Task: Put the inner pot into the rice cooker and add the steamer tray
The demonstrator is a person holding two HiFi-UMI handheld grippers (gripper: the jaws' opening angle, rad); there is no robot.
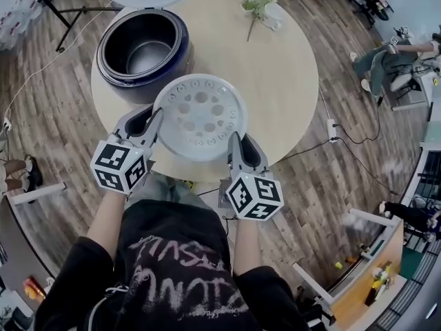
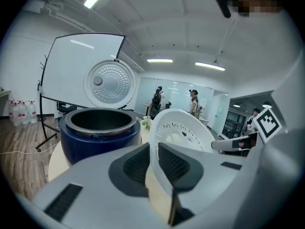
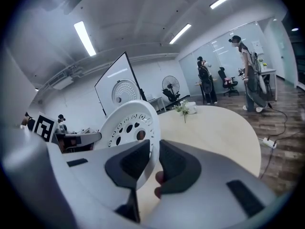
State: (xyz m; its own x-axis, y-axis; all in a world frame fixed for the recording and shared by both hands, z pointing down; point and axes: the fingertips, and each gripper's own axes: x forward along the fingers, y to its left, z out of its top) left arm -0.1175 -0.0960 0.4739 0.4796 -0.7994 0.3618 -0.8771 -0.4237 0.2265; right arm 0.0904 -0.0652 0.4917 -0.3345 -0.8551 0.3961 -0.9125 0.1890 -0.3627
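Observation:
A white perforated steamer tray [image 1: 200,116] hangs above the round table, held by its rim from both sides. My left gripper [image 1: 156,124] is shut on the tray's left rim [image 2: 153,149]. My right gripper [image 1: 233,143] is shut on the right rim [image 3: 153,144]. The dark blue rice cooker [image 1: 142,54] stands open at the table's back left with the inner pot [image 1: 145,55] seated in it. Its lid [image 2: 108,84] stands raised behind. In the left gripper view the cooker [image 2: 97,132] sits to the left of the tray.
A small bunch of white flowers [image 1: 260,5] lies at the table's far side. The light wooden table [image 1: 282,81] is round, with wood floor around it. A power strip and cables [image 1: 332,129] lie on the floor at the right. People stand far back in the room.

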